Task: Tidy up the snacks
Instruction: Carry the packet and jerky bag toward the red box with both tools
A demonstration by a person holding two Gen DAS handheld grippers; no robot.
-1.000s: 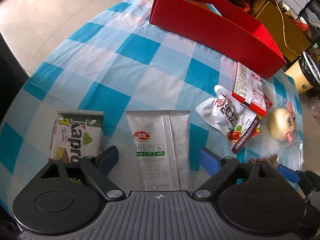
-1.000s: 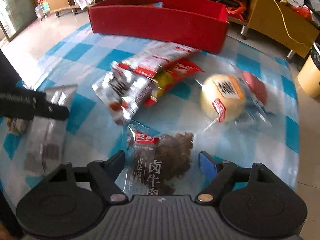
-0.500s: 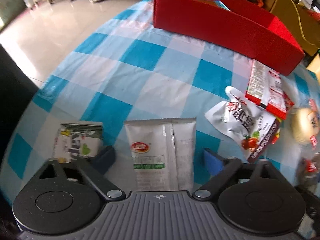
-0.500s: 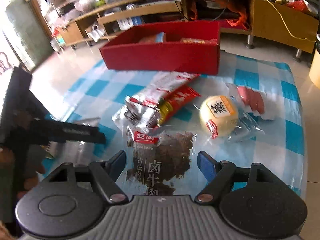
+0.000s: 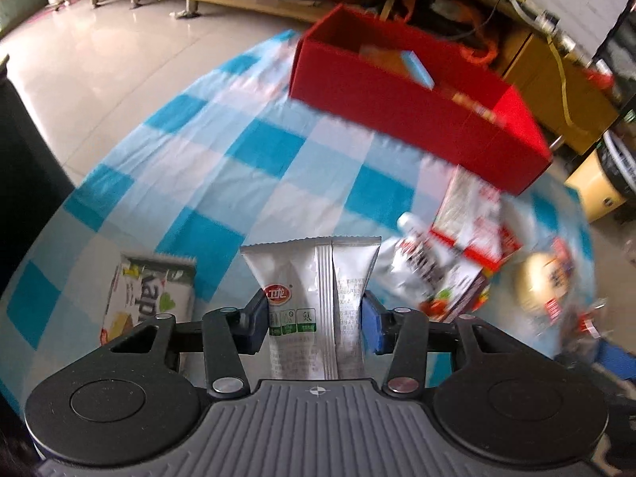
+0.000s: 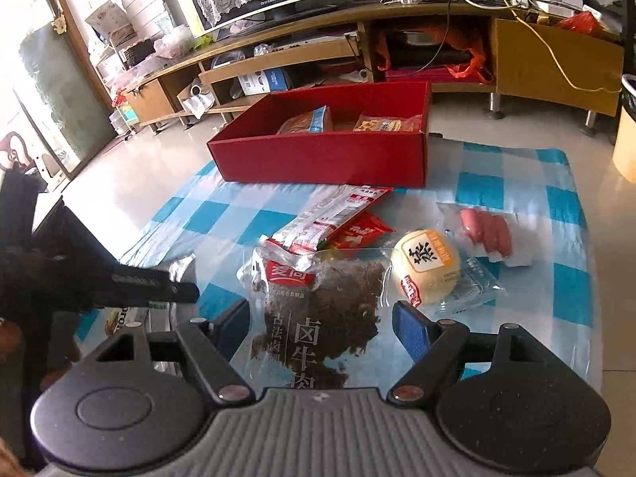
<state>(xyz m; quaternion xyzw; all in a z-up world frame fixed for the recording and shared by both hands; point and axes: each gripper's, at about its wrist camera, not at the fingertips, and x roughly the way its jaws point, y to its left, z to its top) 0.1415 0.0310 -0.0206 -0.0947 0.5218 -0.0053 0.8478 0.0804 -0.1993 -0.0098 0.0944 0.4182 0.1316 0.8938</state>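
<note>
My left gripper (image 5: 314, 322) has the silver snack packet (image 5: 310, 274) upright between its blue pads, which press on both its long edges as the jaws finish closing. The packet hangs a little above the blue-checked cloth (image 5: 254, 151). My right gripper (image 6: 322, 326) is shut on a clear packet of dark braised beef (image 6: 330, 298), held above the other snacks. The red box (image 6: 318, 159) stands at the far end of the cloth with a few packets inside; it is also in the left wrist view as the red box (image 5: 397, 119).
A green Kapro packet (image 5: 147, 294) lies left of the left gripper. Red-and-white packets (image 6: 338, 214), a wrapped bun (image 6: 425, 262) and sausages (image 6: 485, 230) lie between the grippers and the box. Beyond the cloth are floor and a low TV bench (image 6: 357, 47).
The left jaws closed onto the silver packet and lifted it off the cloth. The right gripper rose and tipped up with the beef packet, bringing the box's inside into view.
</note>
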